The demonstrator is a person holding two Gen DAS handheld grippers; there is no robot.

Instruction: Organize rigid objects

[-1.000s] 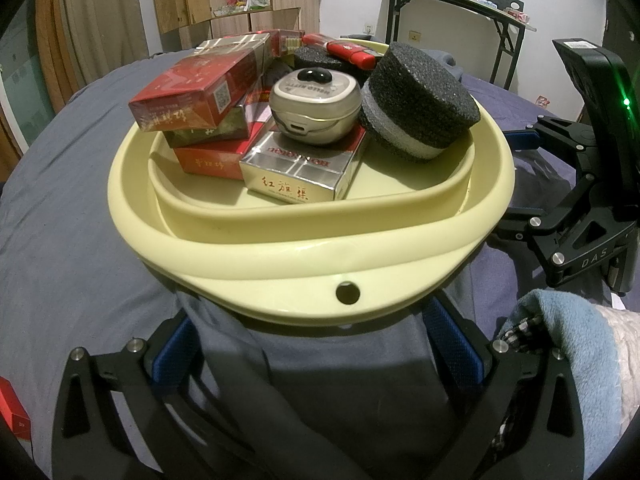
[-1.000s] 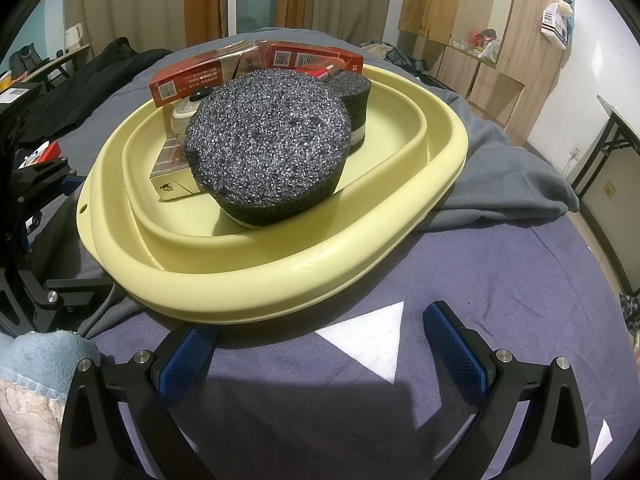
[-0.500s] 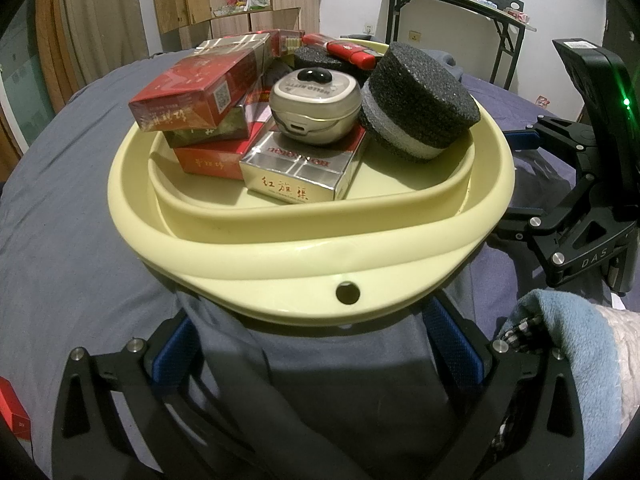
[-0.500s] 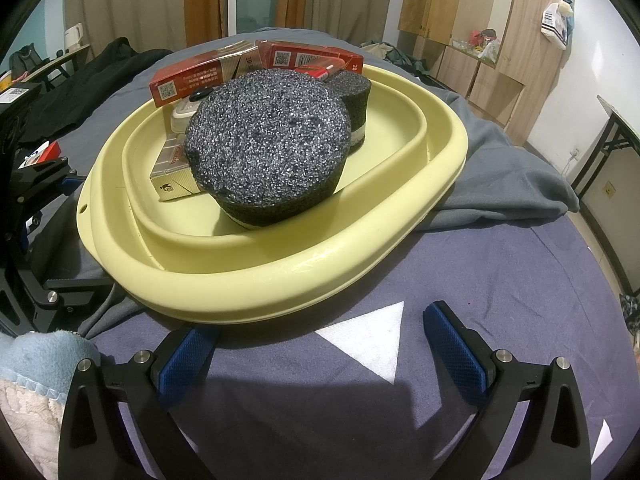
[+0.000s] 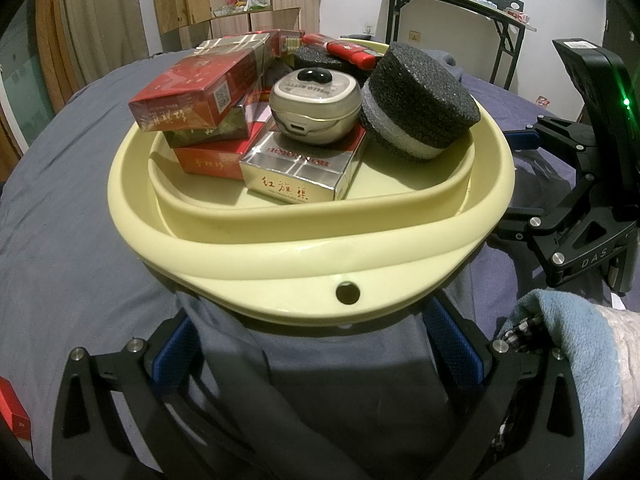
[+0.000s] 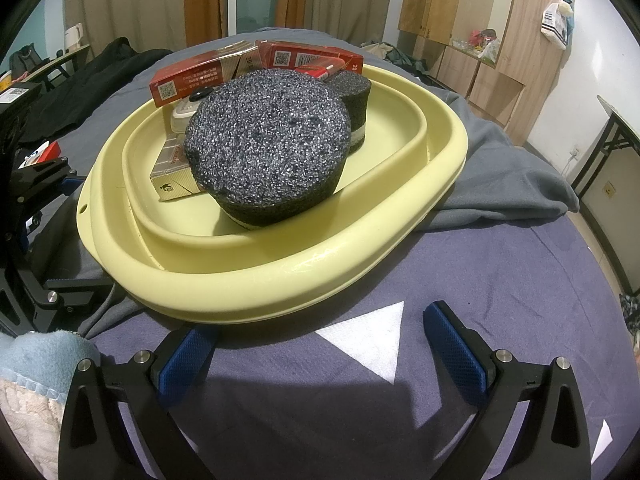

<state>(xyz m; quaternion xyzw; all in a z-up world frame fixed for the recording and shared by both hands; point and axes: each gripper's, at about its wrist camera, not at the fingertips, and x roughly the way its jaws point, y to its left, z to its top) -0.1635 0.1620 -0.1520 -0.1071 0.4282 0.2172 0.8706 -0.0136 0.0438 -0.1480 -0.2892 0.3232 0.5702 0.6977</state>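
the left hand-held gripper [image 5: 316, 356] is held released, its blue pads spread and empty, with the rim of the pale yellow basin [image 5: 280, 276] just ahead of them and a fold of grey cloth [image 5: 320, 368] between. the right hand-held gripper [image 6: 320, 344] is likewise released and grasping nothing, low over the bed, the basin just beyond its tips. the rigid things are already gathered in the basin: red cigarette packs [image 5: 196, 96] stacked ahead and to the left, a silver pack [image 5: 300, 172] nearest, a small cream case [image 5: 316, 108] resting on it, and a black foam disc [image 5: 420, 100] leaning to the right.

the stack looks loose. if the basin were nudged or lifted by one rim, it could tip on the soft bedding, and the case or the tilted disc might slide out. the cloth under the rim could be caught by the pads instead of the plastic.

the bed [image 6: 500, 280] is covered in a blue-grey sheet. wooden cupboards, curtains and a folding table are seen beyond it.
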